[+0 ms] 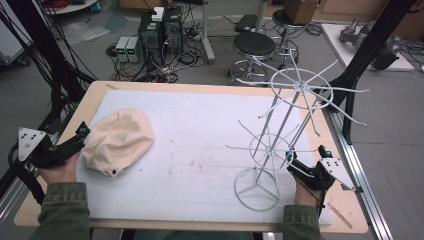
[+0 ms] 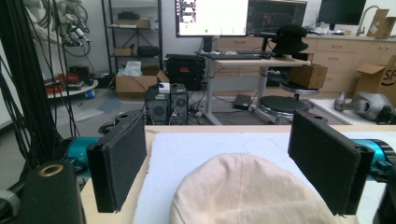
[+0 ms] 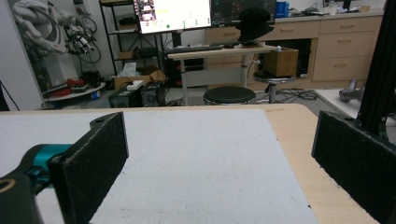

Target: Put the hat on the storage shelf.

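High view: soft cream cap (image 1: 118, 141) beside wide-spread left fingers (image 1: 83, 131); right fingers (image 1: 306, 156) likewise, empty.

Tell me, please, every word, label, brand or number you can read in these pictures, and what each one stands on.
"SP": dark letters, cut off at the picture's edge, on the cardboard box at far right in the left gripper view.
Monitor screens: text too small and blurred to read.
Cream cap, white wire rack, left gripper, right gripper: no legible markings.
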Demonstrator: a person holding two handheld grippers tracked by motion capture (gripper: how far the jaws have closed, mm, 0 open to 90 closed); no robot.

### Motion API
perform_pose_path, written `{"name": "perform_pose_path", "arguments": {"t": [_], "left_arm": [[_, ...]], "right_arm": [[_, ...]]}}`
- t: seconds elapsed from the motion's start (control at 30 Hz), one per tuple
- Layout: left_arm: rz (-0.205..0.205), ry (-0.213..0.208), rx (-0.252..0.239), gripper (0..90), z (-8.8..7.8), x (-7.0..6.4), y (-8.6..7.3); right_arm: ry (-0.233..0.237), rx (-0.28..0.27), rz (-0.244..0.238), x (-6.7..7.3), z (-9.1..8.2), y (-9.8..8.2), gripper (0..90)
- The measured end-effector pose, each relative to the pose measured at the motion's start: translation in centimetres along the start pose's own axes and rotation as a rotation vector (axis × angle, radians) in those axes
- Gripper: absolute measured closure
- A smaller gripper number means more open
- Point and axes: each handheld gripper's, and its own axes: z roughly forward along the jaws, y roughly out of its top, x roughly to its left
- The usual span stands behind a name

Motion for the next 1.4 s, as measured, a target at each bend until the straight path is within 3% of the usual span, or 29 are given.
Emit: {"name": "perform_pose_path", "arguments": {"t": [0.3, 0.77, 0.97, 1.4], "left_arm": [[0.028, -0.005, 0.047, 19.8, 1.8, 0.2, 1.3], [0.056, -0.015, 0.171, 20.5, 4.7, 0.4, 1.7], [0.071, -0.015, 0.199, 20.5, 5.8, 0.5, 1.9], [0.112, -0.058, 0.317, 20.5, 8.9, 0.9, 2.4]], "right_arm": [[0.003, 0.000, -0.002, 0.0, 0.0, 0.0, 2.9], [0.007, -0.002, -0.011, 0.0, 0.1, 0.0, 2.9], [0.010, 0.003, -0.008, 0.1, 0.1, 0.0, 2.9], [0.019, 0.006, -0.012, 0.1, 0.2, -0.1, 2.8]]}}
